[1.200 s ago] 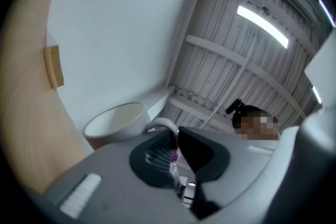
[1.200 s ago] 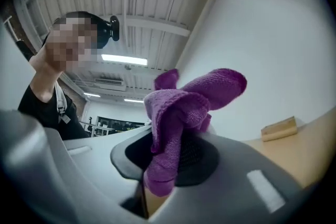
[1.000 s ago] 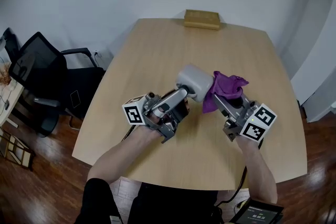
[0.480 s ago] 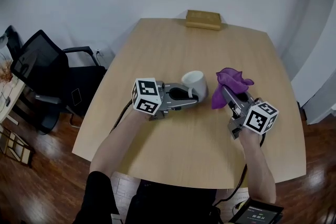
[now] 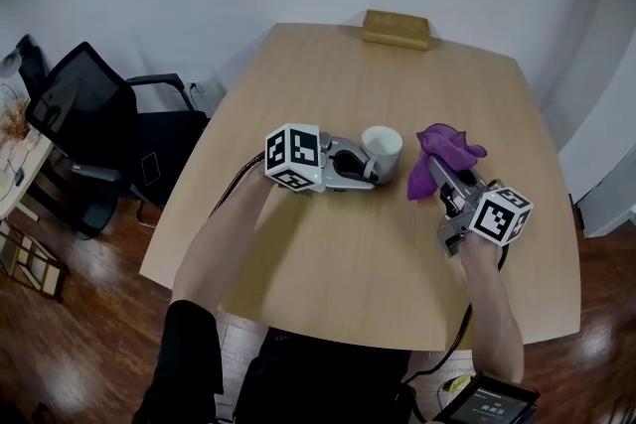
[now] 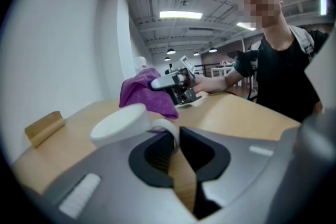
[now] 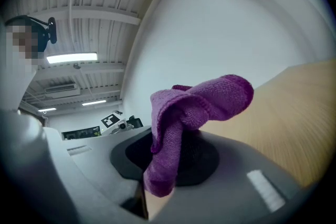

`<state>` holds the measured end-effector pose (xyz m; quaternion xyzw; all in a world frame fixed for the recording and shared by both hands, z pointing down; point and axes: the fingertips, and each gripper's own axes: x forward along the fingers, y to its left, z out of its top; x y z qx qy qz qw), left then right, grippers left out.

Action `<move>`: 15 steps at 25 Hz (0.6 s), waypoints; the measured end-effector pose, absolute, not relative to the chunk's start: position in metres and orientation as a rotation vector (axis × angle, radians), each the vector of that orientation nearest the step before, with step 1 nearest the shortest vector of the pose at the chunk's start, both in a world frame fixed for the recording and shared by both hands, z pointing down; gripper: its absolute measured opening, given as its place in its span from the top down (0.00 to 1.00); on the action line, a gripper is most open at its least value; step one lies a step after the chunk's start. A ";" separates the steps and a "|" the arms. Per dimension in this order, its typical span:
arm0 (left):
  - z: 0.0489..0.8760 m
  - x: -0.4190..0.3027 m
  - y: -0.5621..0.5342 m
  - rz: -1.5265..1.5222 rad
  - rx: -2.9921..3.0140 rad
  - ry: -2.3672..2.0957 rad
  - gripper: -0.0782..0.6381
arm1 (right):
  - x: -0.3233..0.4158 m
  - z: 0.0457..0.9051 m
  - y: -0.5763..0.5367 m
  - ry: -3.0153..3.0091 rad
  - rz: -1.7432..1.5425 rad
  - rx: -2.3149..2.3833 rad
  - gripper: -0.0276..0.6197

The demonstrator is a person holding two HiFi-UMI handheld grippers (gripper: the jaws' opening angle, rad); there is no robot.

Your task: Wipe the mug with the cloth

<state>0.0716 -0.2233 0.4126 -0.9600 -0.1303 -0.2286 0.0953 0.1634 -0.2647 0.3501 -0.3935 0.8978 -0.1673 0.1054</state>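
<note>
The white mug (image 5: 382,147) stands upright on the wooden table (image 5: 328,263). My left gripper (image 5: 366,176) reaches in from the left with the mug's handle (image 6: 169,128) between its jaws. The jaws are opening, and a gap shows beside the handle. In the left gripper view the mug (image 6: 118,122) sits just past the left gripper (image 6: 177,136). My right gripper (image 5: 437,178) is shut on the purple cloth (image 5: 444,154), which hangs a little to the right of the mug, apart from it. The cloth (image 7: 197,107) bunches up over the right gripper (image 7: 165,144).
A wooden block (image 5: 397,29) lies at the table's far edge. A black office chair (image 5: 89,129) stands off the table's left side. A cable runs from the left gripper over the table's left edge. A small screen (image 5: 487,402) shows at the bottom right.
The mug was held up on its side against the cloth; now it stands upright on the table. The left gripper has turned over, and the cloth has drawn away to the right.
</note>
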 end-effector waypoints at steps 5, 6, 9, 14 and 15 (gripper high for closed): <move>0.429 0.060 -0.246 -0.867 -2.737 -0.196 0.77 | 0.157 0.351 -0.265 2.664 -0.497 -1.147 0.84; 0.429 0.057 -0.248 -0.871 -2.742 -0.165 0.76 | 0.156 0.351 -0.264 2.666 -0.497 -1.145 0.84; 0.425 0.051 -0.259 -0.863 -2.764 -0.041 0.73 | 0.155 0.350 -0.265 2.667 -0.496 -1.137 0.84; 0.415 0.040 -0.288 -0.793 -2.827 0.289 0.72 | 0.154 0.349 -0.264 2.672 -0.501 -1.134 0.84; 0.411 0.037 -0.296 -0.761 -2.848 0.369 0.72 | 0.154 0.348 -0.265 2.674 -0.502 -1.133 0.84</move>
